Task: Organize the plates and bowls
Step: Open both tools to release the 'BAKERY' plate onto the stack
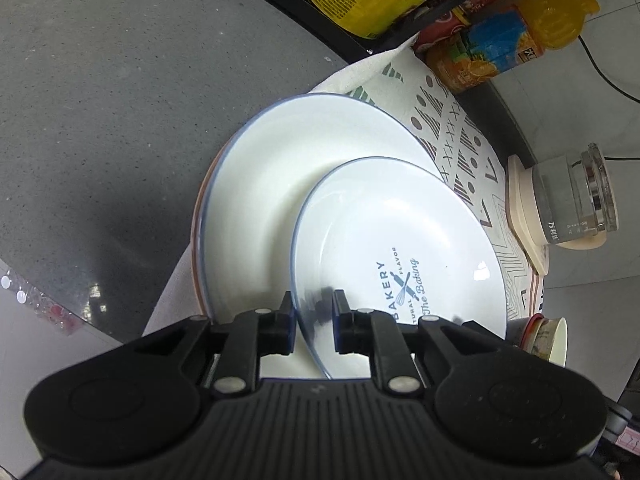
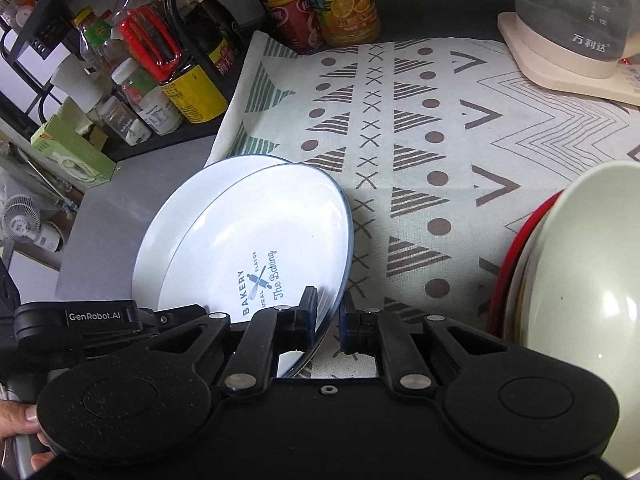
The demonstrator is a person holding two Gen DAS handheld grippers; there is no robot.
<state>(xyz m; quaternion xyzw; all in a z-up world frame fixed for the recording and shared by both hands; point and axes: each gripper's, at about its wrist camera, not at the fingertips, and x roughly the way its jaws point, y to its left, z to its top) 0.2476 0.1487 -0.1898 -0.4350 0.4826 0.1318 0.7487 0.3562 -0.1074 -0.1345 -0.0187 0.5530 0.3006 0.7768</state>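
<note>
A white blue-rimmed plate printed "BAKERY" (image 1: 400, 256) is tilted over a larger white plate (image 1: 264, 184) that tops a small stack. My left gripper (image 1: 313, 312) has its fingers on either side of the printed plate's near rim and grips it. In the right wrist view my right gripper (image 2: 327, 312) straddles the same plate's (image 2: 256, 248) right rim, one finger inside, one outside, holding it. The larger plate (image 2: 168, 216) shows behind it. A stack of bowls with a pale green bowl on top (image 2: 584, 264) stands at the right.
A patterned cloth (image 2: 440, 152) covers the grey counter (image 1: 100, 100). Bottles and cans (image 2: 320, 4) and a rack of condiments (image 2: 160, 68) line the back. A glass kettle on a cream base (image 2: 576, 32) stands far right. The bowl stack also shows in the left wrist view (image 1: 548, 336).
</note>
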